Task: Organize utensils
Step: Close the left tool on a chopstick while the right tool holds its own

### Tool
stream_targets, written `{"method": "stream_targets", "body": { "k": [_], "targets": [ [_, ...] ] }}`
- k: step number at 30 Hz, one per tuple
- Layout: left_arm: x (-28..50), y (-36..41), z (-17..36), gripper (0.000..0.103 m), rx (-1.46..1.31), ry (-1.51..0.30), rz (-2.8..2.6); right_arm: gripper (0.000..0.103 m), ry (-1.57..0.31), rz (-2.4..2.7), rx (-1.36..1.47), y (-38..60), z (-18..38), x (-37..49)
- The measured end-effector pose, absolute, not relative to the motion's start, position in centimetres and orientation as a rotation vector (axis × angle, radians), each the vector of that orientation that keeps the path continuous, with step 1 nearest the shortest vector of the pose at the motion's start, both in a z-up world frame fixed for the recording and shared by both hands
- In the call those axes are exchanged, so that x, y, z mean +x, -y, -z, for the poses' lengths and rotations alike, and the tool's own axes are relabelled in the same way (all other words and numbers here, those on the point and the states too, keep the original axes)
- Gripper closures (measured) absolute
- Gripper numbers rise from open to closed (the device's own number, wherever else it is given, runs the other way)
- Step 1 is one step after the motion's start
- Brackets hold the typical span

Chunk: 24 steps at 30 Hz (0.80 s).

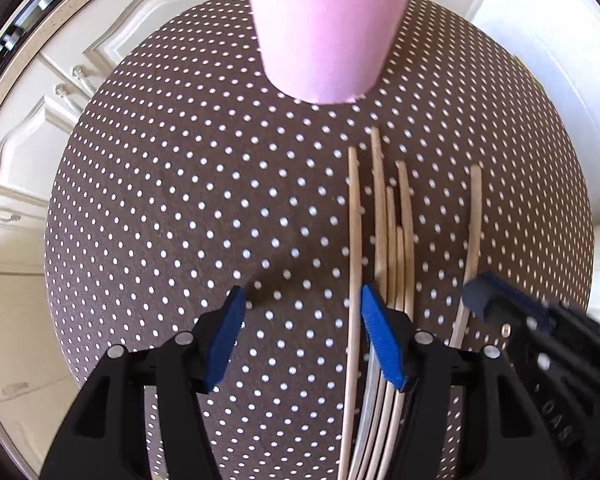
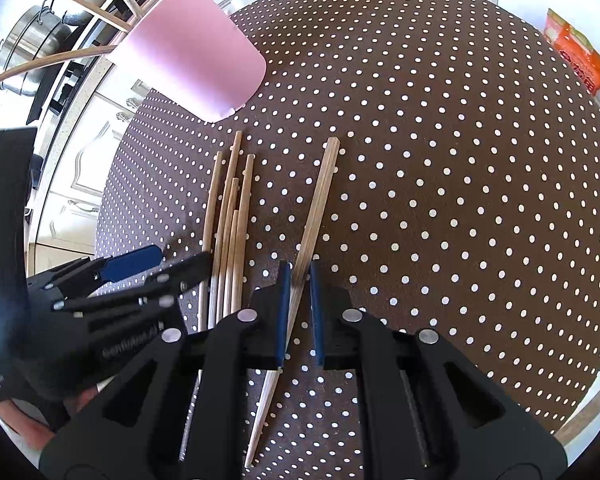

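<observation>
Right wrist view: the right gripper [image 2: 299, 308] is sitting low over the polka-dot tablecloth [image 2: 460, 200], its jaws standing a narrow gap apart on either side of a single chopstick [image 2: 314, 216]. The pads are lying just beside the stick; whether they are pressing it cannot be told. The stick is lying flat, apart from the chopstick bundle [image 2: 230, 224] resting to its left. A pink cup [image 2: 192, 52] is standing beyond the bundle, with several chopsticks [image 2: 60, 58] projecting from its top.

Left wrist view: the left gripper [image 1: 300, 336] is hovering with its jaws spread wide, gripping nothing. Its right finger is sitting over the bundle [image 1: 392, 240], with one stick passing between the jaws.
</observation>
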<state>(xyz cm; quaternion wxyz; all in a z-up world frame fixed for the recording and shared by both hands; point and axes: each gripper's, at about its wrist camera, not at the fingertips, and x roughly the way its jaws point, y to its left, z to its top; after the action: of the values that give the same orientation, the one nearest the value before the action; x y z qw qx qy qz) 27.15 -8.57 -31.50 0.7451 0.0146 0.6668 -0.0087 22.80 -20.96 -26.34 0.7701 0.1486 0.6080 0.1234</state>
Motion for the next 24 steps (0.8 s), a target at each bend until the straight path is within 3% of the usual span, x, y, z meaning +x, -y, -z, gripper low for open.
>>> {"method": "stream_targets", "body": {
  "k": [3, 5, 6, 24],
  "targets": [
    [28.2, 8.3, 31.3, 0.048, 0.010, -1.452, -0.005, 0.094, -1.318, -0.267, 0.317, 20.8, 26.3, 22.8],
    [28.6, 7.2, 31.3, 0.069, 0.011, -1.430, -0.006, 0.094, -1.318, -0.267, 0.320, 20.8, 26.2, 22.8],
    [28.6, 6.8, 31.1, 0.095, 0.007, -1.431, 0.001, 0.094, -1.318, -0.269, 0.324, 20.8, 26.3, 22.8],
    [25.3, 0.4, 28.5, 0.097, -0.151, -1.365, -0.029, 0.097, -1.285, -0.254, 0.285, 20.0, 24.7, 20.1]
  ]
}}
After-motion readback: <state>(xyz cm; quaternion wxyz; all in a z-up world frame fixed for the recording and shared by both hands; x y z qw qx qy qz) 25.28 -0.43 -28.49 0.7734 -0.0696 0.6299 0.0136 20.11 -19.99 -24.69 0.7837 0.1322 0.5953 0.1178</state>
